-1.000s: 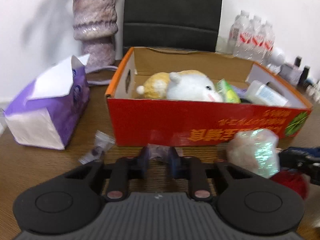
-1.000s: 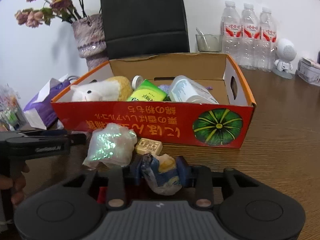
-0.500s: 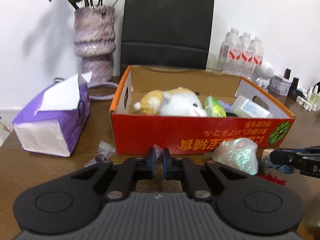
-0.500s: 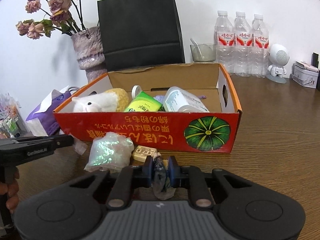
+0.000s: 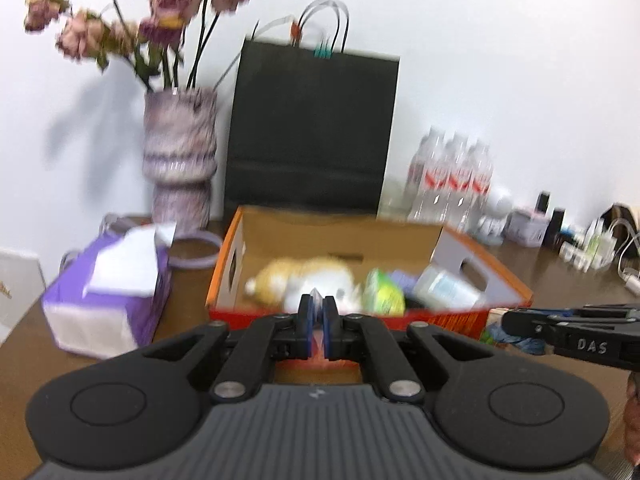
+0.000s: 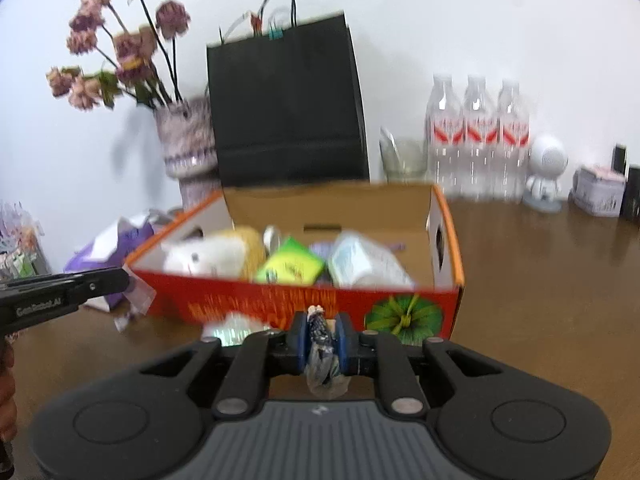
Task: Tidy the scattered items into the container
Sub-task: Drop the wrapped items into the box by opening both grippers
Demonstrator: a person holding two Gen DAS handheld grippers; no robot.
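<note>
Left wrist view: left gripper [image 5: 319, 322] is sitting raised in front of the cardboard box [image 5: 460, 322], jaws nearly together and pinching a thin clear plastic packet [image 5: 316, 295]; frame is blurred, so the contents of the packet cannot be told. Box is resting on the brown tabletop [image 5: 24, 344], holding a plush toy [image 5: 308, 280], a green packet [image 5: 384, 294] and a white bottle [image 5: 444, 290]. Purple tissue box [image 5: 108, 288] is lying just left of the box, vase of dried flowers [image 5: 180, 156] and black paper bag [image 5: 312, 132] are standing behind it near the tabletop's far edge, water bottles [image 5: 452, 180] at far right. Right gripper [image 5: 516, 322] is showing at the right edge of this view, in front of the box's right corner.

Right wrist view: right gripper [image 6: 322, 338] is clamping a small crumpled wrapped item [image 6: 322, 350], dark and white, hanging down between the jaws, in front of the box's [image 6: 248, 302] red front wall. Shiny crumpled wrapper [image 6: 232, 326] is lying on the tabletop [image 6: 552, 280] against that wall. Left gripper [image 6: 120, 280] is visible at left with the clear packet [image 6: 140, 294] at its tip, by the box's left front corner.
</note>
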